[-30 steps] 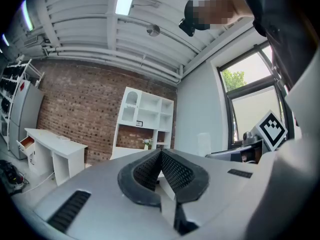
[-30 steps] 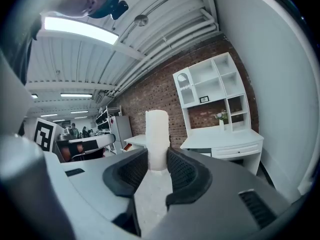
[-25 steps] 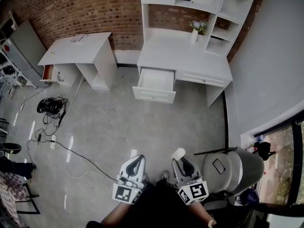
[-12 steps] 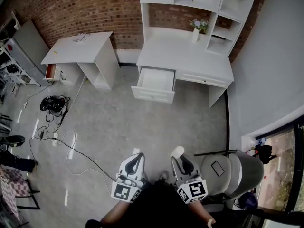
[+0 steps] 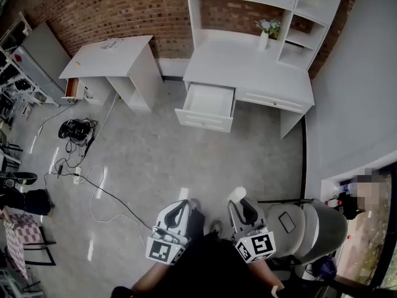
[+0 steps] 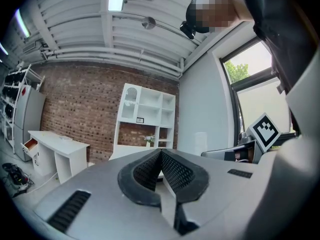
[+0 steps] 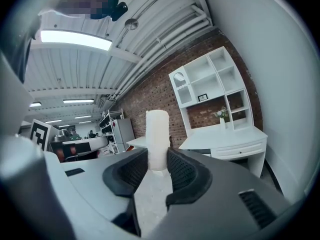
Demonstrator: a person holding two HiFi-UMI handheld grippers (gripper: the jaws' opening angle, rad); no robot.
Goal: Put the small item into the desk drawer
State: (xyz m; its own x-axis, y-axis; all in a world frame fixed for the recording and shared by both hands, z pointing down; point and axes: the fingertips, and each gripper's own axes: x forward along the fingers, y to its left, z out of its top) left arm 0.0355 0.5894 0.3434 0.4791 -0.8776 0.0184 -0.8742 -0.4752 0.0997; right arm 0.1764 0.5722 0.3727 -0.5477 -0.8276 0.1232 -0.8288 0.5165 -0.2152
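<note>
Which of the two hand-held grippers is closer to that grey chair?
The right hand-held gripper, just beside the grey chair. The left hand-held gripper is farther off, beyond the right one.

Grey hand-held grippers (image 5: 180, 207) (image 5: 243, 207) bear black ribbed pads (image 6: 175, 173) and black-and-white marker cubes (image 5: 162, 252).

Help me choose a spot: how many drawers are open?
2. One white drawer pulled from the big white desk; one red-lined drawer at the left end of the smaller white desk. Others may be hidden.

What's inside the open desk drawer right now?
The open drawer shows only its bare white bottom; nothing lies in the part that is pulled out. Whatever sits further back is covered by the desk top.
</note>
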